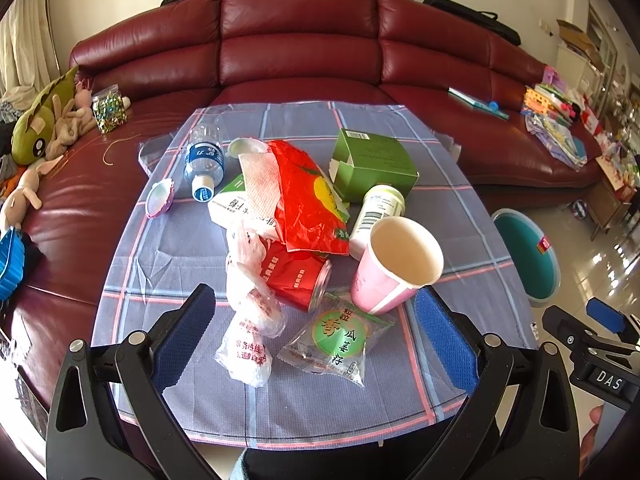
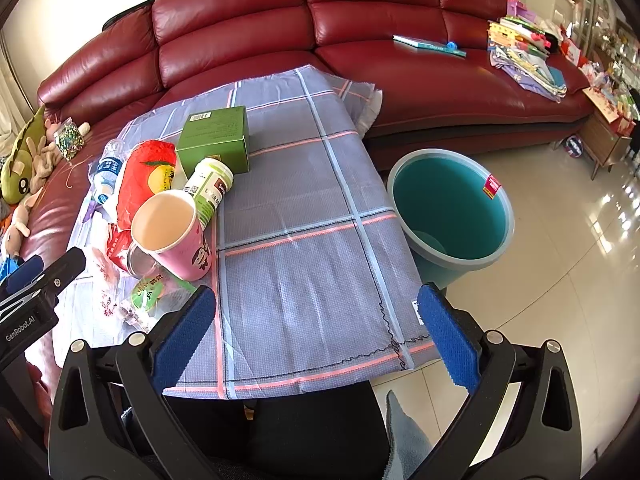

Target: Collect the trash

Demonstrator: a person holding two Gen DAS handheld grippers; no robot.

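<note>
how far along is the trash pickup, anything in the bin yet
Nothing looks done: the teal bin appears to hold no trash. Nothing is in hand either; the left tool and right tool are both open. Everything remains on the checked cloth: pink cup, green box, water bottle, red bag, wrappers.

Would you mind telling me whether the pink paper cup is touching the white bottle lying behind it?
Touching: in the right wrist view the pink paper cup has its rim pressed against the side of the white bottle, with no cloth visible between them.
</note>
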